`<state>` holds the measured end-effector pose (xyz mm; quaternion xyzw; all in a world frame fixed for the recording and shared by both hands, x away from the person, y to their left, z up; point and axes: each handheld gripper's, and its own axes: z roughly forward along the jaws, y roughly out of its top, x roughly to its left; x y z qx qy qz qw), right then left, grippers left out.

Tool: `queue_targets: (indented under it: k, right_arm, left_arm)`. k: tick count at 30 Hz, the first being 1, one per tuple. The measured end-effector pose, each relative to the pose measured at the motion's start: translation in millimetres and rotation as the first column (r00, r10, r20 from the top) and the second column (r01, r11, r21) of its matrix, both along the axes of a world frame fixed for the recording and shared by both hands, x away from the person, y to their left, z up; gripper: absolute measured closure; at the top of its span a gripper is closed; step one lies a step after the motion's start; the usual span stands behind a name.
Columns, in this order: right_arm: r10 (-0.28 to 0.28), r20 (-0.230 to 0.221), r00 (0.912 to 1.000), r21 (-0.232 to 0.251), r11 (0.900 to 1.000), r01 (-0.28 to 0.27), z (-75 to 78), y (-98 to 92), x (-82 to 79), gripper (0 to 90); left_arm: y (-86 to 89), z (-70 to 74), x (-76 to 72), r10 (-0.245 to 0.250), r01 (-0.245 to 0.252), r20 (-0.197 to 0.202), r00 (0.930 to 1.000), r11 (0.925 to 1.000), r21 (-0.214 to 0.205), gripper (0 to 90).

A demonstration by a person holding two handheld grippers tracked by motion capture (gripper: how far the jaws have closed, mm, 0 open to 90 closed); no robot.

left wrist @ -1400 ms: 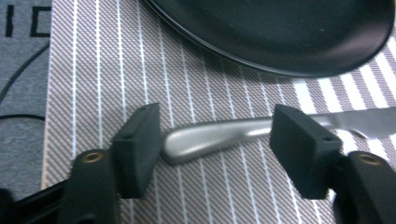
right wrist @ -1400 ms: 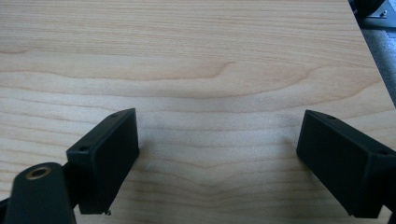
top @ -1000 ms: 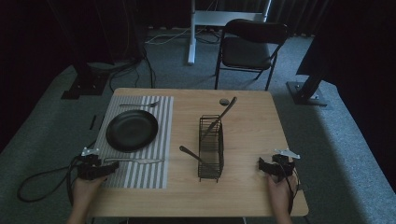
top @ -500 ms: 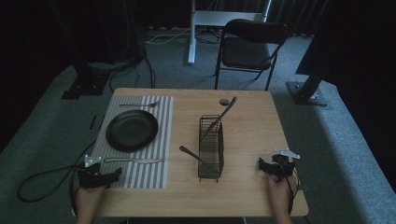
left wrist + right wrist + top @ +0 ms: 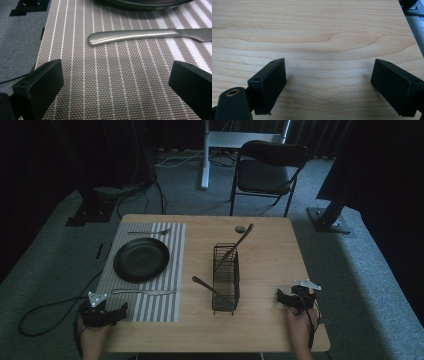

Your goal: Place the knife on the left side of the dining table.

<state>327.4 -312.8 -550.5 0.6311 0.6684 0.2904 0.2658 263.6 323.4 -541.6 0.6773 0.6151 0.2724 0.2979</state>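
The left gripper (image 5: pixel 116 312) is hovering with jaws wide apart at the near left corner of the striped placemat (image 5: pixel 165 305), empty. A knife (image 5: pixel 145 292) is lying along the placemat's near edge, handle toward that corner, blade toward the wire basket (image 5: pixel 226 280). The right gripper (image 5: pixel 285 299) is sitting open and empty near the table's (image 5: pixel 270 250) near right corner

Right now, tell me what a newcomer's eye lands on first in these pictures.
First comes the black plate on the striped placemat at the table's left, a knife lying just near of it and a fork beyond. Next, the wire basket near the table's middle, with two utensil handles sticking out of it. Both grippers, left gripper and right gripper, wait open at the near edge.
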Motion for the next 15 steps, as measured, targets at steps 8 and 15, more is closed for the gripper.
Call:
queue_targets:
  k: [8,15]
  right_arm:
    - [0.0,0.0,1.0,0.0,1.0,0.0,0.0,0.0,0.0,11.9]
    - [0.0,0.0,1.0,0.0,1.0,0.0,0.0,0.0,0.0,11.9]
  left_arm:
    - [3.0,1.4,-0.5,0.01,-0.01,0.016,0.9998,0.9997,-0.021,0.2]
    - [0.5,0.5,0.2,-0.001,0.001,0.008,1.0,0.9997,-0.025,0.2]
